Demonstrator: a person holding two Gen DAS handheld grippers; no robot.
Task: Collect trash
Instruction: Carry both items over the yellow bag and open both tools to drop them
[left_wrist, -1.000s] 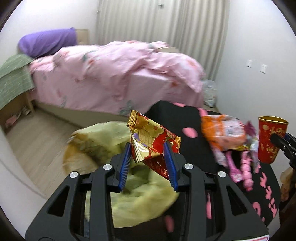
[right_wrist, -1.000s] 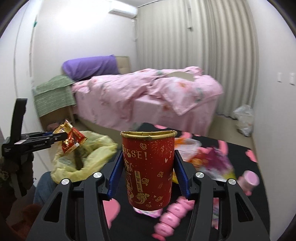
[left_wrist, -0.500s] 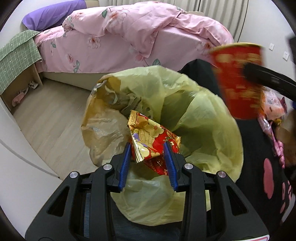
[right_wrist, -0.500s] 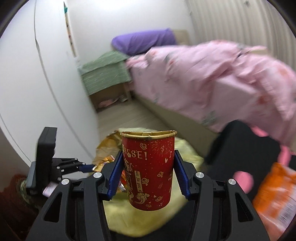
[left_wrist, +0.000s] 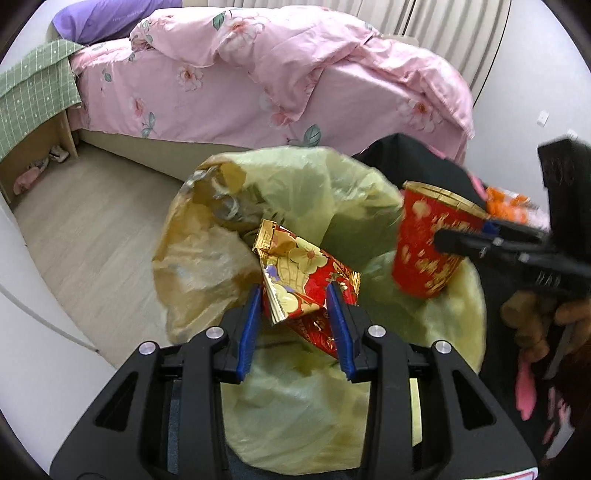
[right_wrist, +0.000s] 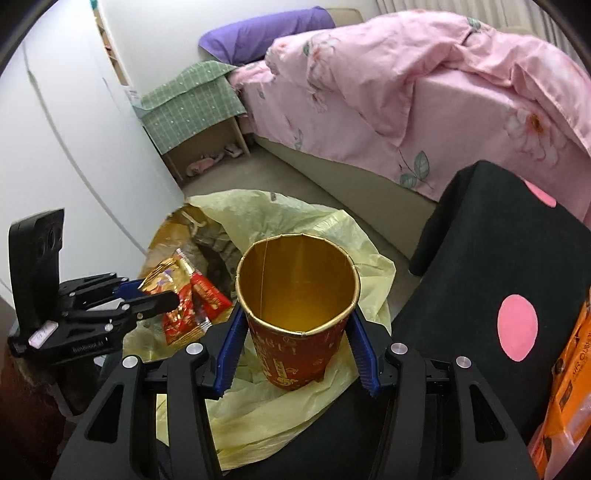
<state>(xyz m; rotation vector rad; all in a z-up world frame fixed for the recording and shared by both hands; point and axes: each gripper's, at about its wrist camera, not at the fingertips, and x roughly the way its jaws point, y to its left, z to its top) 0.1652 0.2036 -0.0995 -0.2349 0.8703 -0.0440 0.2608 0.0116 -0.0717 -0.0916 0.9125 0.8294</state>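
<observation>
The left hand-held gripper (left_wrist: 295, 317), at lower centre of the left wrist view, has its blue pads clamped on a crumpled red and gold foil snack wrapper (left_wrist: 306, 273), held over the mouth of the open yellow plastic trash bag (left_wrist: 332, 192). The right hand-held gripper (right_wrist: 297, 343), at lower centre of the right wrist view, has a red paper cup with a gold lining (right_wrist: 297, 291) between its blue pads; its jaws are opening, and the pads stand just clear of the cup's wall. The cup is upright above the bag, beside the black bench with pink dots (right_wrist: 480, 280) at right.
</observation>
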